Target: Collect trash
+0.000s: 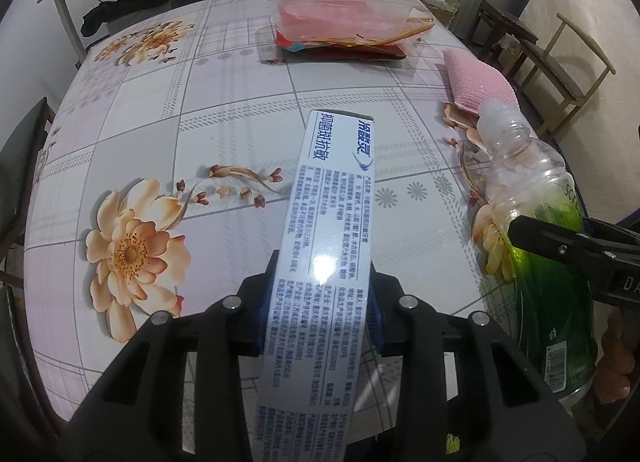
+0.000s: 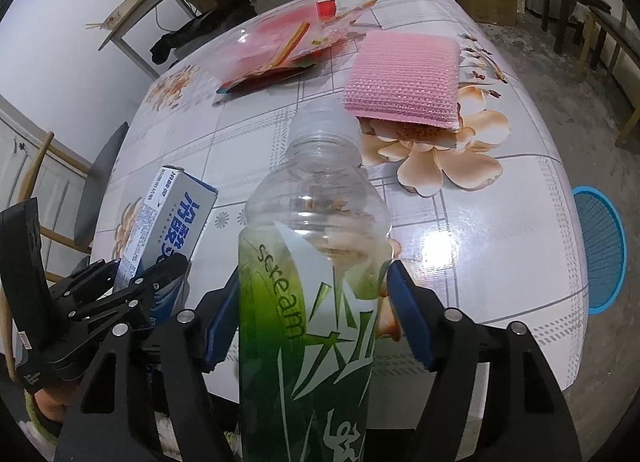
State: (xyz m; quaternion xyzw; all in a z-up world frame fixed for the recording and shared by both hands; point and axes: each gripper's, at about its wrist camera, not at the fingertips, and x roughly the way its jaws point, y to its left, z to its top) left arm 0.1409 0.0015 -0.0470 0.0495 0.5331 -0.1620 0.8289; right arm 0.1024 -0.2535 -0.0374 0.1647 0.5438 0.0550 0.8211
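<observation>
A long white and blue toothpaste box (image 1: 328, 222) sticks out forward from my left gripper (image 1: 320, 302), whose blue pads press on both of its sides above the floral tablecloth (image 1: 208, 74). My right gripper (image 2: 312, 302) is shut on an empty clear bottle with a green label (image 2: 312, 262), neck pointing away, no cap on it. The bottle (image 1: 536, 222) also shows at the right of the left wrist view, with one of the right gripper's fingers (image 1: 560, 248) on it. The left gripper (image 2: 148, 282) and its box (image 2: 168, 218) appear at the lower left of the right wrist view.
A pink scrub pad (image 2: 404, 78) lies on the far right of the table. Behind it a clear plastic tray with pink and red wrappers (image 1: 344, 18) sits on a red packet. A blue mesh basket (image 2: 600, 254) stands on the floor right of the table. Chairs ring the table.
</observation>
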